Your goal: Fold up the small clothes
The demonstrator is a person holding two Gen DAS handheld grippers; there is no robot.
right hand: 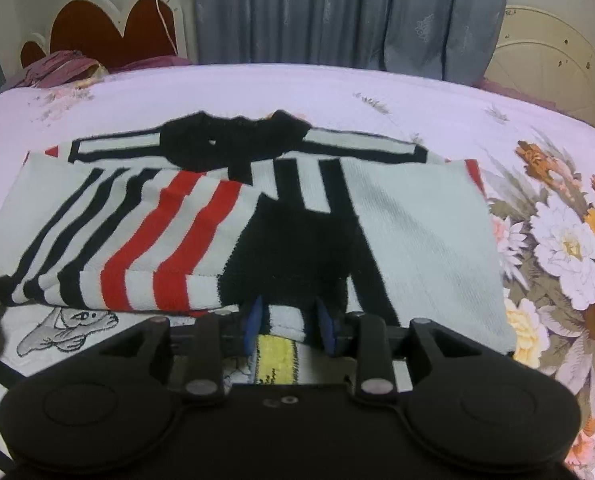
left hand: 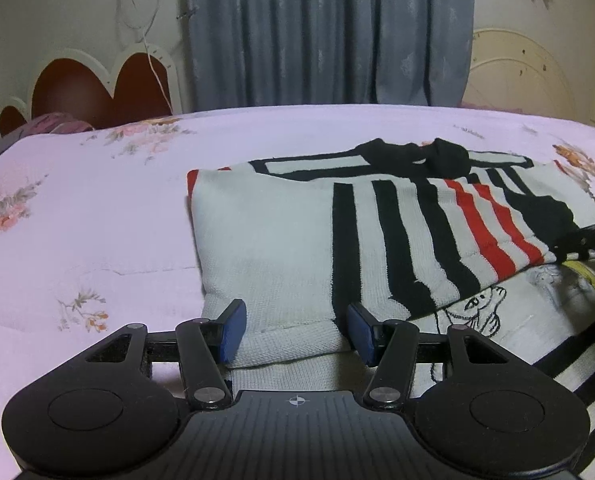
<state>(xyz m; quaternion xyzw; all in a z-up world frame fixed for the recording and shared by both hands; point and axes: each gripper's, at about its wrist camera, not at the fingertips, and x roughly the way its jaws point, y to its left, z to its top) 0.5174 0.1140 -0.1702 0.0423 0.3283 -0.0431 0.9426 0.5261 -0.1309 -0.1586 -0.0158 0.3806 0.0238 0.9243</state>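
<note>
Left gripper (left hand: 295,330): blue pads apart, straddling the white cuff end of a folded sleeve (left hand: 273,264), pads beside the fabric, not squeezing it. Right gripper (right hand: 289,326): pads closer together with the striped cuff of the other sleeve (right hand: 285,320) between them (whether they press it, cannot tell). Both sleeves are folded in across the chest of the small knit sweater (right hand: 417,248), white with black and red stripes, black collar (right hand: 233,140) far side, lying flat on the pink floral bedspread (left hand: 97,208). Grey curtain (left hand: 317,32) and red heart-shaped headboard (left hand: 93,88) behind the bed.
</note>
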